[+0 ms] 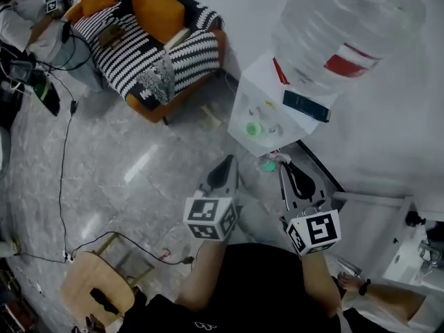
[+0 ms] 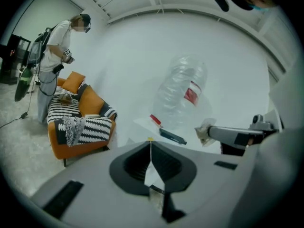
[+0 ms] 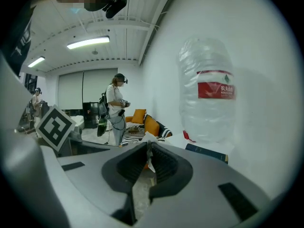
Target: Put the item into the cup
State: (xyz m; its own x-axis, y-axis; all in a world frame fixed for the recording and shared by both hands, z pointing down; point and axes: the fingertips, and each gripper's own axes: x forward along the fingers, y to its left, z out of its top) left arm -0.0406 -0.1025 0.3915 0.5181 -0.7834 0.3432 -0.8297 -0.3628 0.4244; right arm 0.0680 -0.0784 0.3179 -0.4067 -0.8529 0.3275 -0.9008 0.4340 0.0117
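Observation:
My right gripper (image 1: 280, 164) is shut on a small, pale, crumpled translucent item (image 1: 269, 162) just in front of the white water dispenser (image 1: 267, 82). The left gripper view shows that item (image 2: 205, 129) pinched at the right gripper's tip. In the right gripper view it is a thin white sliver (image 3: 148, 161) between the closed jaws. My left gripper (image 1: 227, 164) hangs beside it to the left, jaws together, with a tiny yellow speck (image 2: 150, 139) at their tip. I cannot make out a cup for certain. A green round part (image 1: 253, 128) sits on the dispenser's front.
A big clear water bottle (image 1: 347, 26) tops the dispenser, with a flat dark object (image 1: 305, 106) lying beside it. A striped sofa with orange cushions (image 1: 149, 40) stands at the back left. Cables (image 1: 66, 151) cross the floor; a wooden stool (image 1: 97, 286) is near left. A person (image 2: 52, 61) stands by the sofa.

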